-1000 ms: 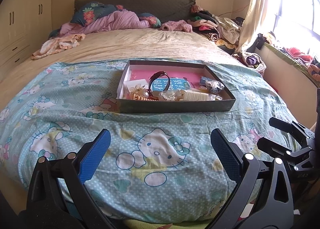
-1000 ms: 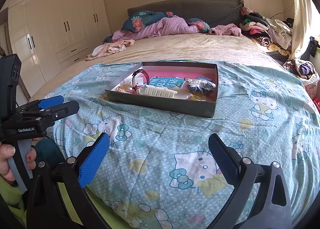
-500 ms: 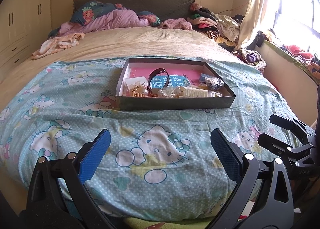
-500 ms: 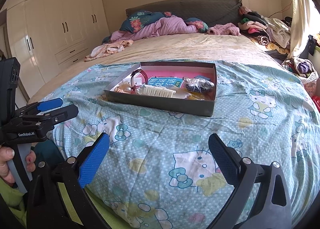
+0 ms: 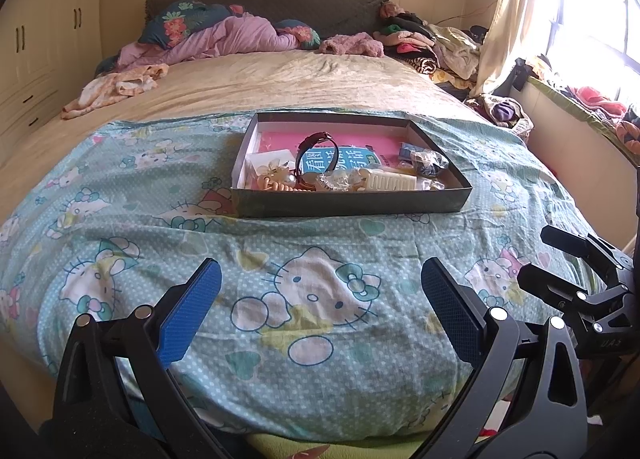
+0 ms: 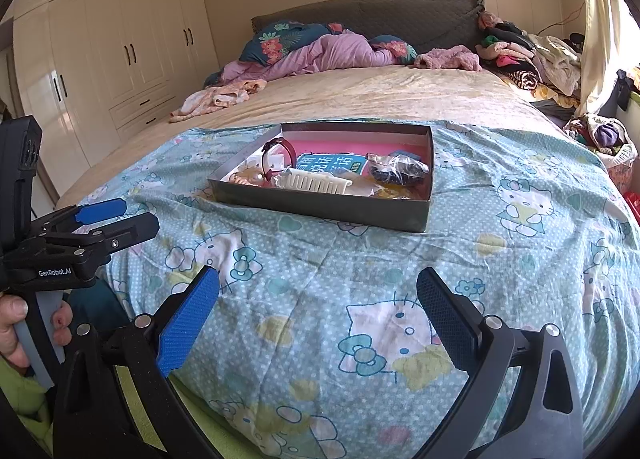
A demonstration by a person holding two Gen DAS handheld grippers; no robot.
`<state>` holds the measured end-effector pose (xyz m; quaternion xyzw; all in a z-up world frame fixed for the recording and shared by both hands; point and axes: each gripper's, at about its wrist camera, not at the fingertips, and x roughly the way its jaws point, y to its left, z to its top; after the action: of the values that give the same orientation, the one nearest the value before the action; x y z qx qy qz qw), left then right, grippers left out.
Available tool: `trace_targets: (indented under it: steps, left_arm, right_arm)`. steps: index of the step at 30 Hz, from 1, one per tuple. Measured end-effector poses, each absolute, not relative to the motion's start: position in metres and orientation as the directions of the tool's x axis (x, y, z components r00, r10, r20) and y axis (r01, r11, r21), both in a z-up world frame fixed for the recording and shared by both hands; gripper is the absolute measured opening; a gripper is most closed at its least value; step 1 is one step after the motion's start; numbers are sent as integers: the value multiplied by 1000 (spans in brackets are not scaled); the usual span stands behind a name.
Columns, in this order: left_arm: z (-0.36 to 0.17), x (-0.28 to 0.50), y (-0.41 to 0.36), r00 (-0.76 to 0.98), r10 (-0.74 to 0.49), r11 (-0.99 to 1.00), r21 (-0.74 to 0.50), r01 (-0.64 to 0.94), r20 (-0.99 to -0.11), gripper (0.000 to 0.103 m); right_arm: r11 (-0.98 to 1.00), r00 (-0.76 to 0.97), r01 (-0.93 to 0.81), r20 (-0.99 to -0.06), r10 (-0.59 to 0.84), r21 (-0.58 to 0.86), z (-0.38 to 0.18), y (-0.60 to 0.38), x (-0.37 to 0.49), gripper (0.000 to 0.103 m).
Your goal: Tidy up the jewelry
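A shallow dark box (image 5: 352,207) (image 6: 320,209) with a pink lining lies on the Hello Kitty blanket (image 5: 280,259) in the middle of the bed. In it are a dark red watch (image 5: 316,145) (image 6: 276,155), a cream comb (image 5: 390,181) (image 6: 316,183), pale bead jewelry (image 5: 276,179), a clear bag with dark items (image 5: 430,163) (image 6: 396,169) and a blue card. My left gripper (image 5: 320,307) is open and empty, low over the blanket's near edge, well short of the box. My right gripper (image 6: 318,313) is open and empty, likewise short of the box.
Each gripper shows in the other's view: the right one at the right edge (image 5: 580,279), the left one at the left edge (image 6: 80,235). Pillows and clothes (image 5: 240,35) pile at the headboard and window side. White wardrobes (image 6: 100,59) stand left of the bed.
Both grippers stay open and have shifted only slightly; the box sits a little lower and closer in both views.
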<state>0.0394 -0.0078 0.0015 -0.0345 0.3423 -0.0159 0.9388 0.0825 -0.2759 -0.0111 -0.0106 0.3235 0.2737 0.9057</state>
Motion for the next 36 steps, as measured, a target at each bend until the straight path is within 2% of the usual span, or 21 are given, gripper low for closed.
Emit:
trace_targets:
  steps: [27, 36]
  left_arm:
    - [-9, 47, -5, 731, -69, 996, -90, 10, -679, 94]
    - [-15, 57, 22, 720, -24, 991, -111, -74, -693, 94]
  right_arm:
    - [854, 639, -496, -599, 483, 159, -13, -278, 85, 98]
    - [883, 661, -442, -607, 440, 158, -17, -296, 109, 98]
